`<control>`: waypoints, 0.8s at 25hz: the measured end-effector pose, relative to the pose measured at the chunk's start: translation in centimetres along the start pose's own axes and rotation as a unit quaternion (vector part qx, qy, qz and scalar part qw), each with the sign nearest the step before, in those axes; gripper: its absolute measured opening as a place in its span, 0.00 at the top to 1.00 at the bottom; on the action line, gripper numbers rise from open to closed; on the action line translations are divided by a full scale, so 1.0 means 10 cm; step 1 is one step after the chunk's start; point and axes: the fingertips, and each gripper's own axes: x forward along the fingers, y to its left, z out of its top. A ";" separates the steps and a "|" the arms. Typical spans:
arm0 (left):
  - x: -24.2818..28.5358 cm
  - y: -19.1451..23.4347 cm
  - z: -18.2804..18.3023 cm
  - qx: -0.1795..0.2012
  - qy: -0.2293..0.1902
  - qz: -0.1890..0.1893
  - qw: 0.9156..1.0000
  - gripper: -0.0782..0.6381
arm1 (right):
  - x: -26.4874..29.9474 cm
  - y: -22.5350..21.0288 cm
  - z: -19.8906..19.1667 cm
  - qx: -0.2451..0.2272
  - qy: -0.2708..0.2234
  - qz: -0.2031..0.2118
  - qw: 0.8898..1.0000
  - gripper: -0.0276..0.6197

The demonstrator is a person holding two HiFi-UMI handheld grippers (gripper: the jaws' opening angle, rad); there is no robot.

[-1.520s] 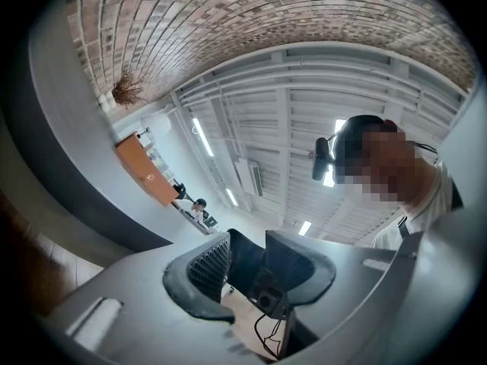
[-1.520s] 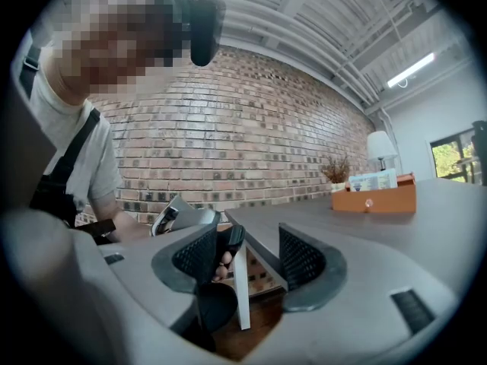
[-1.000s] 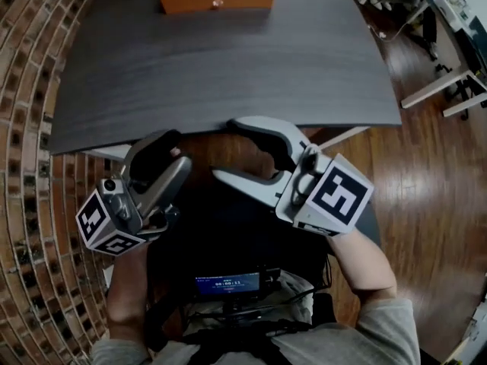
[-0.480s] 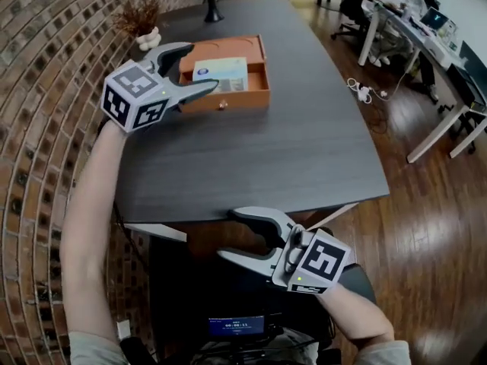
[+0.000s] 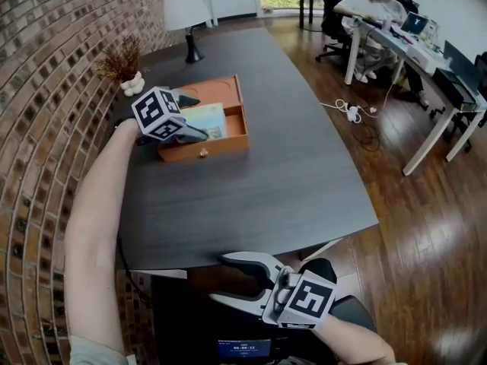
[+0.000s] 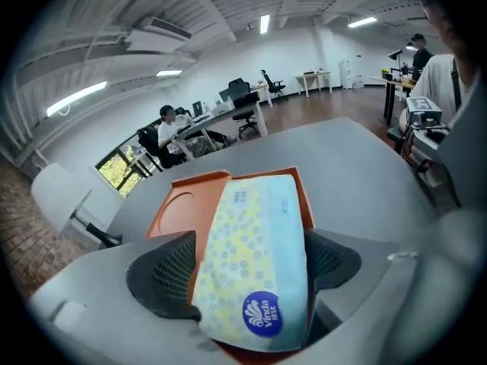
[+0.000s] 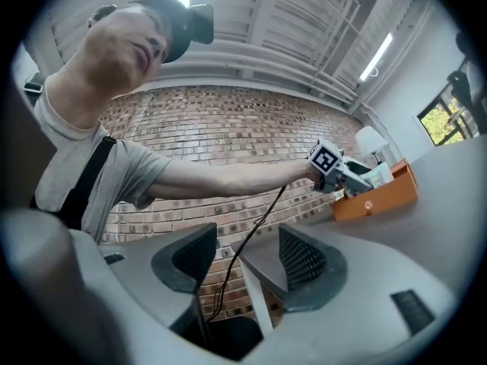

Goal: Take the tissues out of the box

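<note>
A pale blue-and-yellow tissue pack [image 5: 207, 119] lies in the orange box [image 5: 205, 149] at the far left of the dark table [image 5: 266, 181]. My left gripper [image 5: 194, 116] reaches down over the box. In the left gripper view the tissue pack [image 6: 255, 242] sits between the jaws of the left gripper [image 6: 247, 268], which have just been opening and stand wide, one dark pad [image 6: 163, 272] on each side. I cannot see either pad pressing on it. My right gripper [image 5: 221, 278] hangs open and empty below the table's near edge, as the right gripper [image 7: 247, 261] view also shows.
A brick wall runs along the left. At the table's far end stand a white lamp [image 5: 185, 14] and a dried plant in a white pot [image 5: 125, 67]. Across the wooden floor at the right are desks, seated people and a cable [image 5: 350, 112].
My left gripper has swung from near my body out over the table to the orange box, and its jaws have opened around the tissue pack. The right gripper has stayed put.
</note>
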 end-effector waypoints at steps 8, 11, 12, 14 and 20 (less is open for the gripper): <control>-0.07 0.03 0.00 0.014 0.005 0.025 1.000 0.38 | 0.02 -0.01 -0.05 -0.005 0.004 -0.003 1.000 0.56; -0.36 0.08 0.20 0.022 -0.024 0.062 0.998 0.38 | 0.02 -0.02 -0.05 -0.009 0.005 -0.008 1.000 0.56; -0.50 0.07 0.31 0.025 -0.043 0.075 0.996 0.38 | 0.02 -0.02 -0.04 -0.009 0.005 -0.009 1.000 0.56; -0.83 0.00 0.57 0.028 -0.097 0.107 0.989 0.38 | 0.02 -0.02 -0.04 -0.010 0.007 -0.010 1.000 0.56; -2.03 -0.98 1.04 -0.053 -0.372 0.122 0.919 0.38 | 0.05 -0.05 -0.07 -0.024 0.006 -0.011 1.000 0.56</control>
